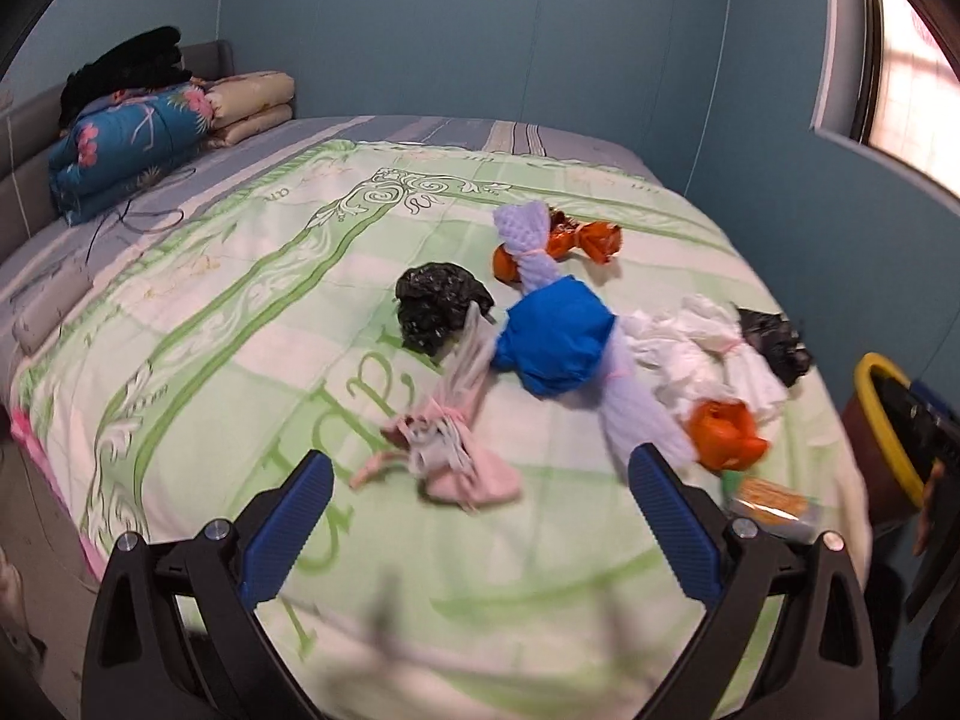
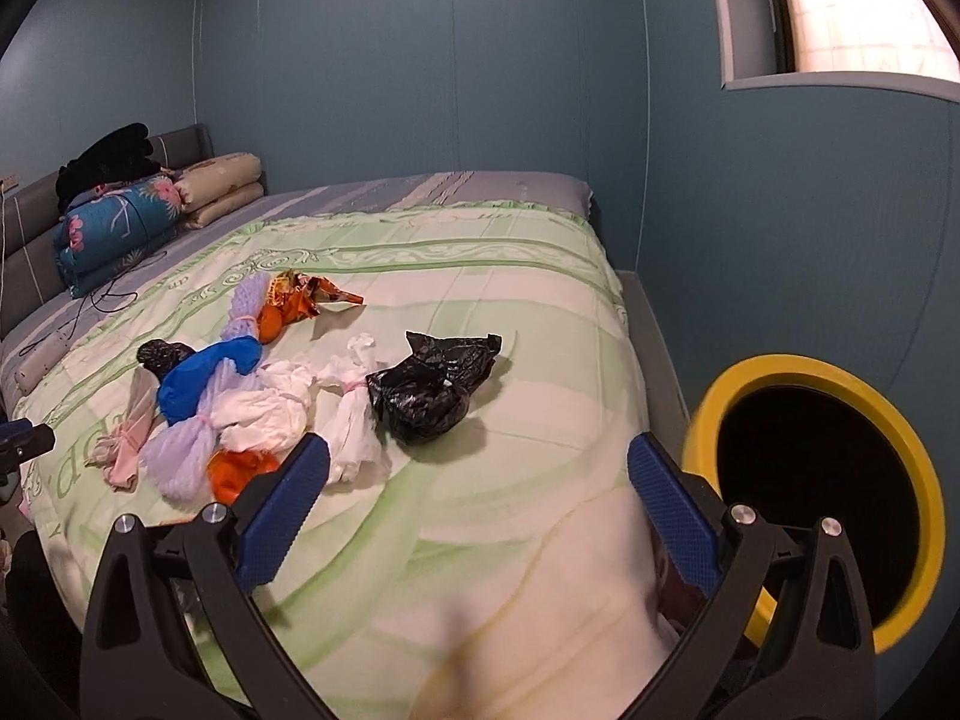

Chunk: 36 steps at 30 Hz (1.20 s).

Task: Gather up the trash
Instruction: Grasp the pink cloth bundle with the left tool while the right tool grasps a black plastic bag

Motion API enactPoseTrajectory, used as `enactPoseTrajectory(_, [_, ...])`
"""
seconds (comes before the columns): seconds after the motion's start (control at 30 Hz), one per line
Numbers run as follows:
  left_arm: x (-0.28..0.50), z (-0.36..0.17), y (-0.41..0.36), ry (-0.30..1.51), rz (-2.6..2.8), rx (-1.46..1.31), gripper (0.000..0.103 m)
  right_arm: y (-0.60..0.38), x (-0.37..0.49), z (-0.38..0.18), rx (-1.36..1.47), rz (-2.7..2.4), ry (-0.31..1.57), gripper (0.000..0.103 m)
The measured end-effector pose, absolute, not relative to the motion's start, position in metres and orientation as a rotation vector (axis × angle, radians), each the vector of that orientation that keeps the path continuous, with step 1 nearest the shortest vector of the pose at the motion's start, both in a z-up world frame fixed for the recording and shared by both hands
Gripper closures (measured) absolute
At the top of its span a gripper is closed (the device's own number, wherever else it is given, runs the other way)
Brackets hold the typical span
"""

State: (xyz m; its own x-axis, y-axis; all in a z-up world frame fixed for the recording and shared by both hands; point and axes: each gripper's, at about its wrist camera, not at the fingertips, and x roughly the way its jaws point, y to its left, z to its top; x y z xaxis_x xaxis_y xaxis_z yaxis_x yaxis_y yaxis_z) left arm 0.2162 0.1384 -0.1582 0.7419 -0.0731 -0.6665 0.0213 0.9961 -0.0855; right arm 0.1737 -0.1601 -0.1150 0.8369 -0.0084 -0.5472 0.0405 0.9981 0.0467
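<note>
Left hand-held gripper (image 1: 480,474) jaws spread wide, right hand-held gripper (image 2: 479,459) likewise

Trash pile (image 2: 252,402) on bed (image 2: 480,276) — knotted bags, blue, white, black, orange, pink, crumpled; yellow-rimmed bin (image 2: 900,438) beside bed, upright, open.

Only readable stuff is on the green and cream bedspread (image 1: 252,360): big green letters printed on it, something like "P" and "D" shapes near the pink bundle, but they're upside down and partly covered so I can't make out a word. The orange snack wrapper (image 2: 300,297) has some print on it too, way too small and crumpled to read.
</note>
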Motion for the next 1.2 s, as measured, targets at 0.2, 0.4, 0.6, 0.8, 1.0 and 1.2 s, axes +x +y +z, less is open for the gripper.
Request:
enactPoseTrajectory(0.2, [0.260,-0.172,0.144,0.797,-0.035,-0.073,0.008,-0.155,0.239,-0.127,0.046,-0.028,0.647,0.008])
enactPoseTrajectory(0.4, [0.288,-0.191,0.154,0.840,-0.021,-0.142,0.008,-0.155,0.288,-0.138,0.090,-0.017,0.761,0.008])
enactPoseTrajectory(0.6, [0.302,-0.202,0.159,0.859,-0.002,-0.128,0.008,-0.159,0.320,-0.154,0.195,0.025,0.863,0.008])
enactPoseTrajectory(0.8, [0.312,-0.214,0.168,0.909,-0.064,-0.204,0.008,-0.157,0.336,-0.166,0.236,0.037,0.911,0.008])
enactPoseTrajectory(1.0, [0.314,-0.219,0.162,0.929,-0.113,-0.213,0.008,-0.158,0.340,-0.172,0.261,0.039,0.932,0.018])
enactPoseTrajectory(1.2, [0.313,-0.222,0.148,0.913,-0.169,-0.183,0.015,-0.157,0.338,-0.174,0.264,0.048,0.935,0.033])
